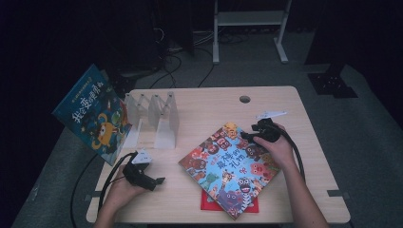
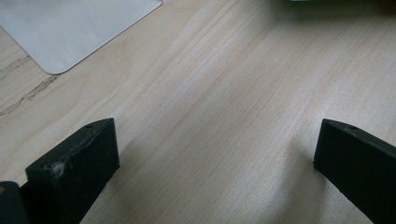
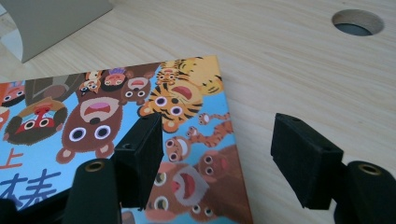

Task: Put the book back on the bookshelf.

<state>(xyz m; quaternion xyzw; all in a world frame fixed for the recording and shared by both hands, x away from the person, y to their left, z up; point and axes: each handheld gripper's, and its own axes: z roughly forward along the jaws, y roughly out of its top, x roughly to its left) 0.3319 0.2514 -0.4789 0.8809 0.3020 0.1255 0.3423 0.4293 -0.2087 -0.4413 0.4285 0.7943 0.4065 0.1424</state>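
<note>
Wooden table (image 1: 199, 102) sits in a dark room. At centre right of the high view, the right gripper (image 1: 244, 136) hovers, jaws parted and gripping nothing, over the upper corner of the animal book (image 1: 228, 166). Lower left, the left gripper (image 1: 159, 180) rests released.

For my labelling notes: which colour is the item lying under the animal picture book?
Red item, best seen in the high view.

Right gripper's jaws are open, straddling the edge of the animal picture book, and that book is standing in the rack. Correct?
Not quite. The right gripper is open across the edge of the animal picture book, but that book lies flat on the table, apart from the rack, as the high view shows.
</note>
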